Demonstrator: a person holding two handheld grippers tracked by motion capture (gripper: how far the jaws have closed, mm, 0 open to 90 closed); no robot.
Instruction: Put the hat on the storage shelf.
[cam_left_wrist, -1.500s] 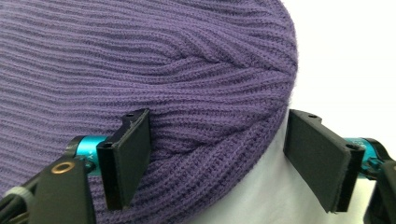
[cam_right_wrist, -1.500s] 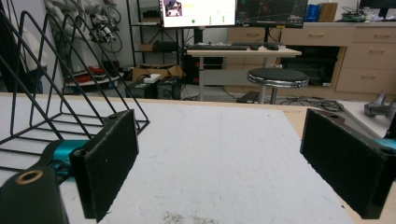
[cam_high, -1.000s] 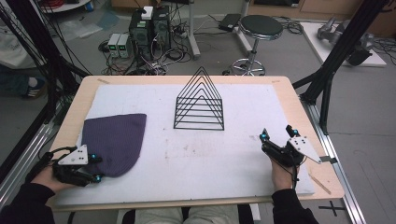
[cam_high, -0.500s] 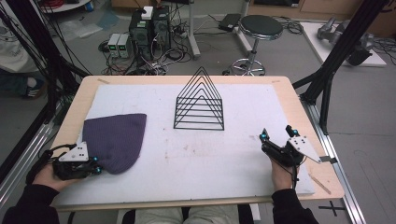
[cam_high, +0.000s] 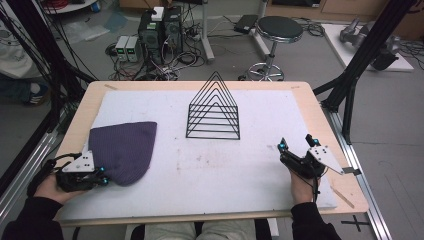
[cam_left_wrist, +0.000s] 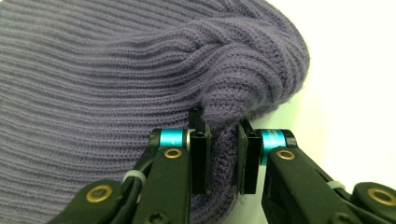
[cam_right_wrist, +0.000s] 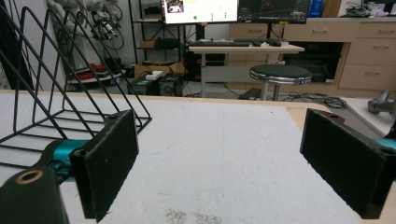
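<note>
**Left jaws pinch the hem of a soft knit beanie; right hand waits open**

Nearest the person, on the left front of the bench (cam_high: 300, 107), the left hand-held gripper (cam_left_wrist: 223, 156) has its jaws pressed together on a fold of the purple knit beanie (cam_high: 122, 150), right at its near edge. The ribbed fabric bunches into a raised ridge just above the jaws, which suggests a light, limp, stretchy thing: it should drape and sag when lifted rather than hold a shape, and it is neither fragile nor slippery. The rim, where the knit is doubled, looks like the firmest place to hold; a thin pinch of a single layer could slip out.

At the right front, the right hand-held gripper (cam_high: 297, 156) rests with its jaws spread wide and nothing between them, well apart from the beanie.

Farther back, near the middle of the white mat (cam_high: 165, 100), stands a black wire file rack (cam_high: 214, 107) of nested triangular dividers. Its thin wires could snag the knit. Between beanie and rack the mat is bare. Beyond the bench sit a round stool (cam_high: 279, 30) and floor electronics.
</note>
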